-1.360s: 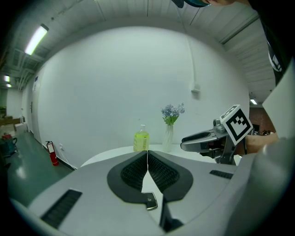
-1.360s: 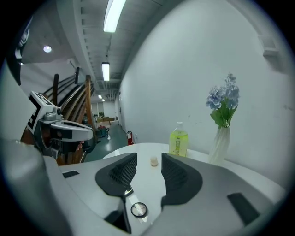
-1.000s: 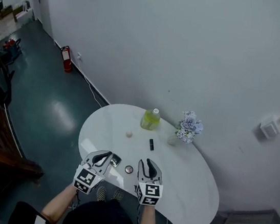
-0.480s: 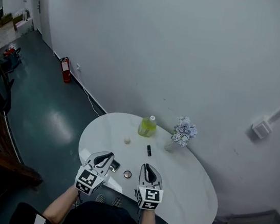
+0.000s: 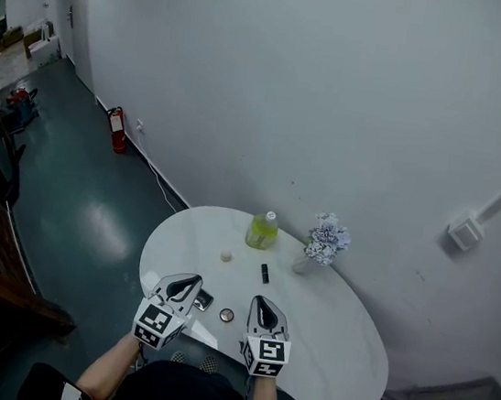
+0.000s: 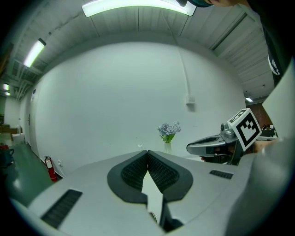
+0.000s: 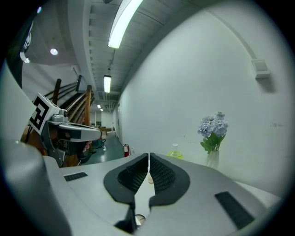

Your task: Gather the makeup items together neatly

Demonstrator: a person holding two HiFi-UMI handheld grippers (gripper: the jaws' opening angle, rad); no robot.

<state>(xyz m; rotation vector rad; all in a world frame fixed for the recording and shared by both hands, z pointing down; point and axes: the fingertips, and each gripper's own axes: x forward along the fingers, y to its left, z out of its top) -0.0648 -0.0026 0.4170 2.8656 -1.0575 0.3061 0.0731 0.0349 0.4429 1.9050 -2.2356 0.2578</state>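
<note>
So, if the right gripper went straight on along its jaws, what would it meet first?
Probably the small cream item, which sits right in the gap ahead of the shut right gripper. The black stick lies near that line too; depth is unclear.

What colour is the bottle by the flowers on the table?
Yellow-green bottle, with a pale cap; clearest in the head view.

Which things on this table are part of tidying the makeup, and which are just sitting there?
For the job: black tube, round pot, dark compact, small cream ball.
Just there: green bottle, vase of flowers.
</note>
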